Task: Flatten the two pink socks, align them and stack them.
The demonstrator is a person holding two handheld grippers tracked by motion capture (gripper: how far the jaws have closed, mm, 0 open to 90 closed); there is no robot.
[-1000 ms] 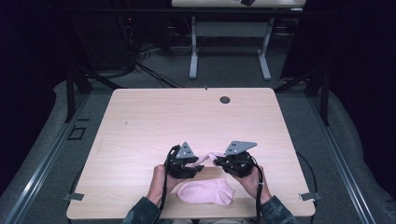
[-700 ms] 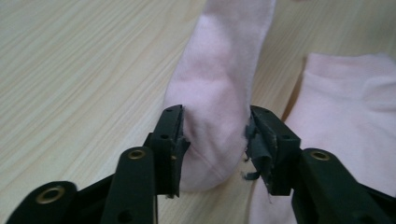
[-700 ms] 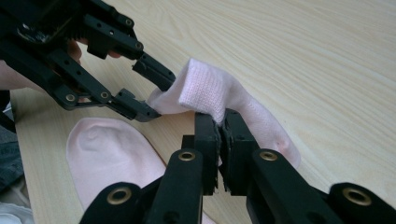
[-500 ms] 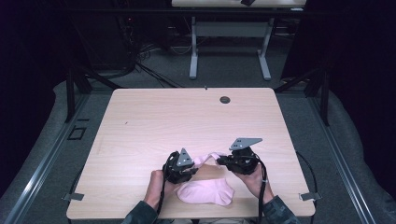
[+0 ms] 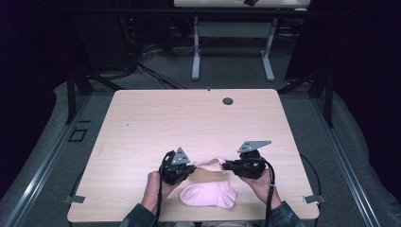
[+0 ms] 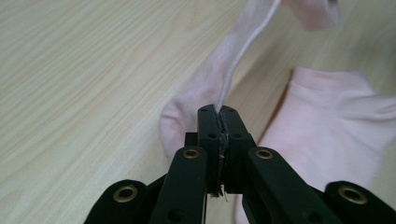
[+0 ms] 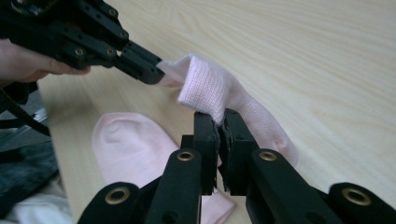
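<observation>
The left claw (image 5: 191,168) has just been closing and now pinches one end of a pink sock (image 5: 210,163); the right claw (image 5: 226,165) is clamped on the other end. The sock hangs stretched between them, its long axis running across the worktop (image 5: 156,123) from claw to claw, above a second sock (image 5: 208,195) lying flat nearer the person
</observation>
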